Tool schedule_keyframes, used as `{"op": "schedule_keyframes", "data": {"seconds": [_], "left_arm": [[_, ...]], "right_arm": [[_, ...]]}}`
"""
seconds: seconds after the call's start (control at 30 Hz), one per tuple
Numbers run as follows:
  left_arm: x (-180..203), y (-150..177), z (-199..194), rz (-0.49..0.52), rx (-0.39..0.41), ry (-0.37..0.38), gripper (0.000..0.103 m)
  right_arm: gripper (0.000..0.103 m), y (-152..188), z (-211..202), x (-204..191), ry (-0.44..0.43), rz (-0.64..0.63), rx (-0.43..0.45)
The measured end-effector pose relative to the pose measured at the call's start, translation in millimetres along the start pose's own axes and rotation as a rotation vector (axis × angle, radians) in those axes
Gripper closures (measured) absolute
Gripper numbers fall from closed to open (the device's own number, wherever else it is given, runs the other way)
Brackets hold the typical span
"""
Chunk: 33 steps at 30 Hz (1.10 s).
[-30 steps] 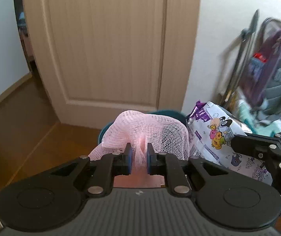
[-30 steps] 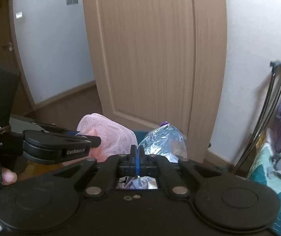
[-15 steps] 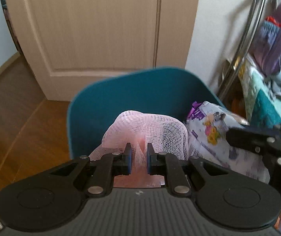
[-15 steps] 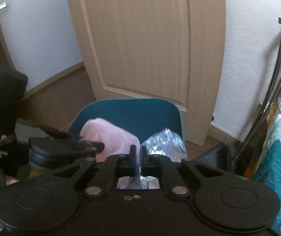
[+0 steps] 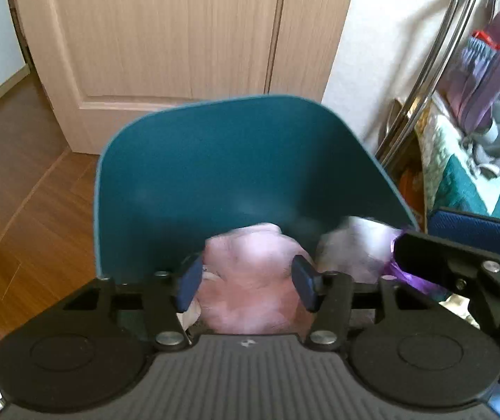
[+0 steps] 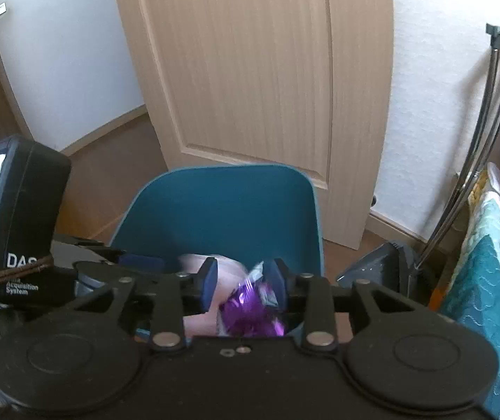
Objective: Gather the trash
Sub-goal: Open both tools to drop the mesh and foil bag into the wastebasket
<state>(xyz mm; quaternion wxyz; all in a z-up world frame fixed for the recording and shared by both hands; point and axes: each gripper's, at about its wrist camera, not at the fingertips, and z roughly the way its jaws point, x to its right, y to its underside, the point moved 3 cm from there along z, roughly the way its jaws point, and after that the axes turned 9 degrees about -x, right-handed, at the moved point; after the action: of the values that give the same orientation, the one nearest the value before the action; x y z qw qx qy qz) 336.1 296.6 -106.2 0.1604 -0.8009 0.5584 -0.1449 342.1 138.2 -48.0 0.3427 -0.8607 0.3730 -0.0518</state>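
Our left gripper (image 5: 248, 281) sits at lower centre of its own view, blue-padded fingers (image 5: 189, 281) spread wide apart. Our right gripper (image 6: 244, 281) is likewise parted at lower centre of its view, and juts in from the right edge of the left view.

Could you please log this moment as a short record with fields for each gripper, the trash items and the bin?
left gripper: open, over the bin
right gripper: open, over the bin
pink mesh: blurred, between the open left fingers, not pinched
purple-and-silver wrapper: blurred, between the open right fingers
teal bin: on the wood floor in front of the door
release: apparently under way
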Motion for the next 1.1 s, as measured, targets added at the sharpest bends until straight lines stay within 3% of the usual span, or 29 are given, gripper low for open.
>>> {"op": "schedule_keyframes", "data": {"seconds": [0.23,0.4,0.9,1.0,1.1], "left_arm": [[11.1,3.3,-36.8,0.006,0.043,0.004,0.046],[17.2,13.4,-74.1,0.024,0.080,0.024,0.046],[55.7,74.2,-178.4,0.083,0.162,0.078,0.041],[64.9,87.2,-194.7,0.092,0.176,0.087,0.032],[73.6,100.4,-208.1,0.096,0.191,0.098,0.030]], "right_arm": [[0.067,8.4,-44.9,-3.9,0.003,0.004,0.040],[0.057,18.3,-85.3,-7.9,-0.003,0.009,0.076],[0.051,63.1,-203.8,-10.0,-0.009,0.034,0.177],[0.050,73.4,-221.9,-5.8,-0.016,0.050,0.191],[0.050,85.8,-238.2,-0.2,-0.020,0.061,0.200]]}}
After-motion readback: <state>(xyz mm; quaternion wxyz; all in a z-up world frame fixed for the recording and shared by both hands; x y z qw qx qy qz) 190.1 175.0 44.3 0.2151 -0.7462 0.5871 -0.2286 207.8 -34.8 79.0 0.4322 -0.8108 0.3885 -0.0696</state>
